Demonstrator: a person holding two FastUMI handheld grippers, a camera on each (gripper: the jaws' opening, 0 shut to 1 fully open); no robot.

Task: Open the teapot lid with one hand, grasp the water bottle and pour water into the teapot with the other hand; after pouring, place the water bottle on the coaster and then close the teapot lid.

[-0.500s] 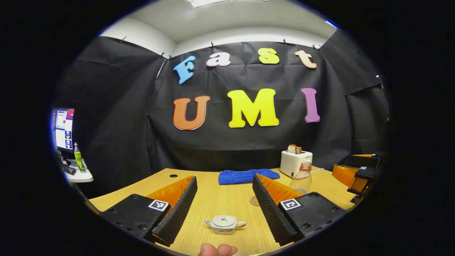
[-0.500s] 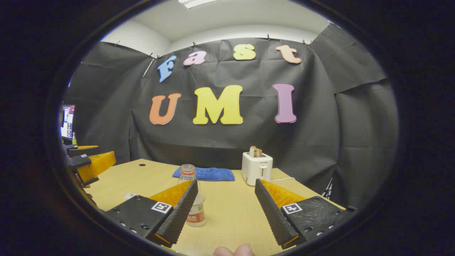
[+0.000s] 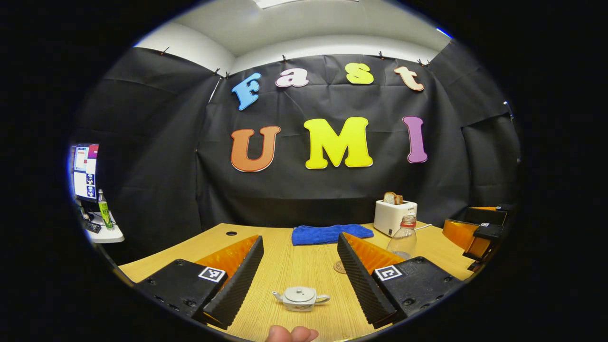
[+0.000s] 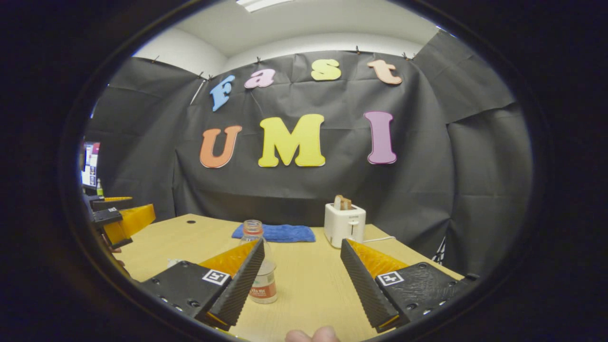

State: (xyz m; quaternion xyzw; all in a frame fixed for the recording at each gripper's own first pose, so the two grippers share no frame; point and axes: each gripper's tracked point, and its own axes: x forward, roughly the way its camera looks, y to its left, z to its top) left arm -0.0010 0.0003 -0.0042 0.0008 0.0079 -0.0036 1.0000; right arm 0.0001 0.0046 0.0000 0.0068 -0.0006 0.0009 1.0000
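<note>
Two hand-held tongs hover above a pale wooden surface [image 3: 304, 266] inside a booth hung with black cloth.

In the left gripper view, the left tongs [image 3: 300, 275] stand wide apart and hold nothing. Framed between them, near the front edge, sits a small white teapot [image 3: 300, 299], upright, its lid [image 3: 299, 294] on, spout to the left and handle to the right. A round coaster [image 3: 340, 267] lies a little farther back, partly hidden by the right-hand finger. Beyond it to the right stands a clear water bottle [image 3: 402, 237], upright, without a cap as far as can be told.

In the right gripper view, the right tongs [image 4: 302, 278] are also wide apart and empty. The same bottle stands just behind their left-hand finger, which covers part of it, so it is not yet between the fingers.

At the far side lie a blue cloth [image 3: 331, 234] and a white toaster [image 4: 345, 224] with bread in it.

The task seems barely begun; reaching for the lid looks like the step in hand. To do it well, the left tongs should probably come down straight over the teapot, centre on the lid's small knob, and close gently, then lift vertically so the pot does not slide or tip. The right tongs would need to shift left to straddle the bottle's body before closing.
</note>
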